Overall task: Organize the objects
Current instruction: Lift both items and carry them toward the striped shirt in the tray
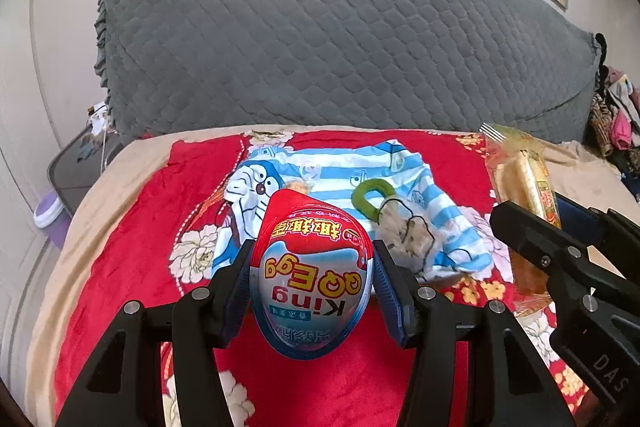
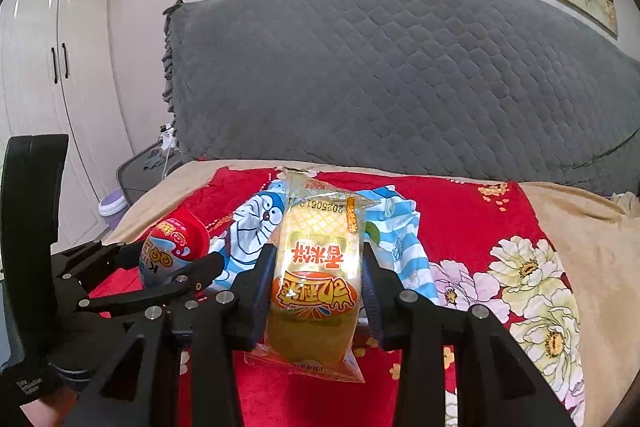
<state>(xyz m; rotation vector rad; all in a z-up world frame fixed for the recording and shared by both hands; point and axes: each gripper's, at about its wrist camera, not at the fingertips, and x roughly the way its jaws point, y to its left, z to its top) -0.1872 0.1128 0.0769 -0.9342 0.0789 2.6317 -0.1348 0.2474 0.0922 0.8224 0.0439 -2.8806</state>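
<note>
Left wrist view: the left hand-held gripper [image 1: 312,283] pinches a red-and-blue QQ Egg toy egg [image 1: 311,279] above the red floral blanket [image 1: 128,247] on the bed, in front of a striped Doraemon shirt [image 1: 340,183].

Right wrist view: the right hand-held gripper [image 2: 318,283] pinches a yellow wrapped snack cake [image 2: 316,275] over the same blanket's middle.

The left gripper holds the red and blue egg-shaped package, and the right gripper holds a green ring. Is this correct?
Not quite. The left gripper does hold the egg-shaped package, but the right gripper holds a yellow snack packet, as the right wrist view shows. The green ring lies on the striped garment.
</note>
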